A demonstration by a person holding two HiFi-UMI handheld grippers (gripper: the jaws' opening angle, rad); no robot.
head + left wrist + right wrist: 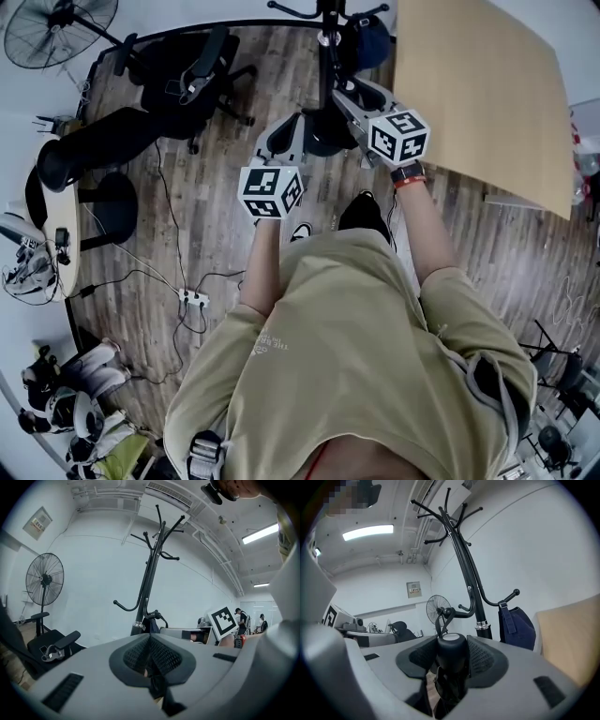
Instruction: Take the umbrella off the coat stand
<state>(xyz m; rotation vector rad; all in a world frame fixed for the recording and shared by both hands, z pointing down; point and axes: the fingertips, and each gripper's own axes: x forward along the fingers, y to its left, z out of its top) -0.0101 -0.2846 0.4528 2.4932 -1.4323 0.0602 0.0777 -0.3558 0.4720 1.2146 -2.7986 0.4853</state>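
The black coat stand (pixel 466 569) rises just ahead of both grippers, and its pole also shows in the left gripper view (pixel 149 578). A folded black umbrella (pixel 451 658) stands upright between the pads of my right gripper (pixel 451 641), which is shut on its handle. The umbrella's strap (pixel 440 620) runs up to a low hook of the stand. My left gripper (pixel 150 639) is shut with nothing in it, left of the right gripper (pixel 345 97) and a little back from the stand. In the head view the left gripper (pixel 286 131) points at the stand's base; the umbrella is hidden there.
A dark blue bag (pixel 515 625) hangs on another hook of the stand. A pale wooden board (pixel 487 94) lies to the right. A fan (pixel 56 28) and a black office chair (pixel 187 75) stand to the left, with a power strip (pixel 194 298) and cables on the floor.
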